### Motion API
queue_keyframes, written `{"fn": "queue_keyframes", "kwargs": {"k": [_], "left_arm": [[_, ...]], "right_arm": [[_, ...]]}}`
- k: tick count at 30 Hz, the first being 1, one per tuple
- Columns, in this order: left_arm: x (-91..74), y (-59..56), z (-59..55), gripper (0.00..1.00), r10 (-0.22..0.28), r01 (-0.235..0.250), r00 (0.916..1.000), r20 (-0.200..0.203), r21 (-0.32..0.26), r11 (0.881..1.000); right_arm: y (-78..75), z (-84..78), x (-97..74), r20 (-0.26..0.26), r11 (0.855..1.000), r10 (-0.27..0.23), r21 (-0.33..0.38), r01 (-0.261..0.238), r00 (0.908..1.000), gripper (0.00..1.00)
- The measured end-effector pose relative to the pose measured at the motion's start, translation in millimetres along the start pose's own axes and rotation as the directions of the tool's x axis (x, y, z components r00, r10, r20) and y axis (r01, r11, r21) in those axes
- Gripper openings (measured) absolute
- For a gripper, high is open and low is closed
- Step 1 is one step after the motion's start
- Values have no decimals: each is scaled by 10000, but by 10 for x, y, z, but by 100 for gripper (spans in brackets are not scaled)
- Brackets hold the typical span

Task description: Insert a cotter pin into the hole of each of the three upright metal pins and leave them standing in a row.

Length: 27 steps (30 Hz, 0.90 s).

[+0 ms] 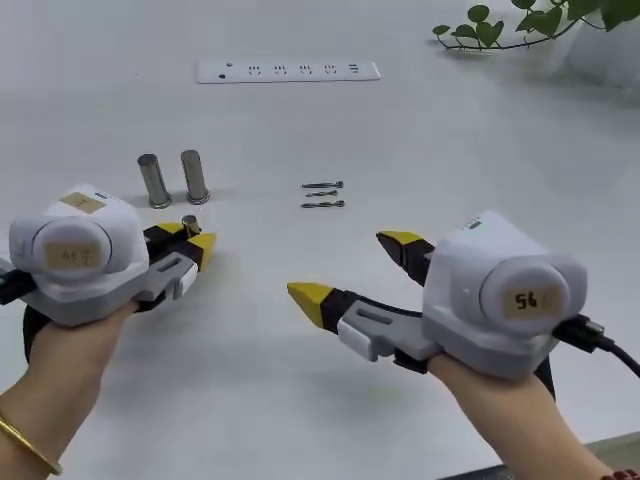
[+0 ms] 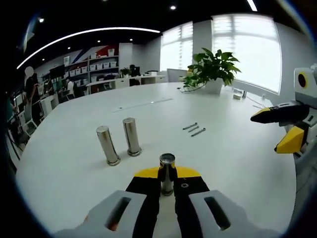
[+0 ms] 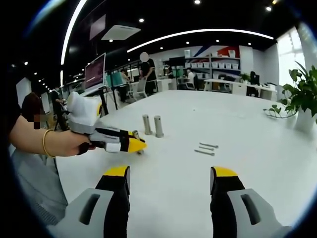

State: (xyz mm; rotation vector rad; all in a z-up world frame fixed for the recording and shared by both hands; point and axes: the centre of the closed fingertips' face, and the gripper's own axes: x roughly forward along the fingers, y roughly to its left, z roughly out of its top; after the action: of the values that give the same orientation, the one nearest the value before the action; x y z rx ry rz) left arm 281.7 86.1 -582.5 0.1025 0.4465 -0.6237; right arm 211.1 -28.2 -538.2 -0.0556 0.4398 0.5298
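Two upright metal pins [image 1: 155, 180] [image 1: 194, 176] stand side by side on the white table; they also appear in the left gripper view [image 2: 107, 145] [image 2: 131, 137]. A third metal pin [image 2: 167, 173] stands upright between the jaws of my left gripper [image 1: 195, 240], which is shut on it. Three cotter pins [image 1: 322, 195] lie together on the table to the right of the pins, seen also as cotter pins [image 2: 193, 129] [image 3: 207, 148]. My right gripper [image 1: 355, 265] hovers open and holds nothing, short of the cotter pins.
A white power strip [image 1: 288, 71] lies at the far side of the table. A potted plant [image 1: 530, 20] sits at the far right corner. People stand in the office background [image 3: 146, 67].
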Motion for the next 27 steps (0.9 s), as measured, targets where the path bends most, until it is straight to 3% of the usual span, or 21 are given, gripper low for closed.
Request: {"fn": "queue_keyframes", "kwargs": {"k": [7, 22, 27], "left_arm": [[22, -118, -1, 6, -189, 190, 9998, 80, -91, 9998], [21, -135, -4, 6, -329, 326, 9994, 121, 210, 9992], [26, -113, -80, 10, -244, 245, 9996, -170, 56, 9997]], "right_arm": [[-23, 1, -8, 10, 9999, -61, 83, 61, 10000, 62], [-50, -7, -5, -54, 9998, -143, 158, 143, 9999, 61], [-64, -2, -12, -42, 9997, -217, 138, 218, 9998, 61]]}}
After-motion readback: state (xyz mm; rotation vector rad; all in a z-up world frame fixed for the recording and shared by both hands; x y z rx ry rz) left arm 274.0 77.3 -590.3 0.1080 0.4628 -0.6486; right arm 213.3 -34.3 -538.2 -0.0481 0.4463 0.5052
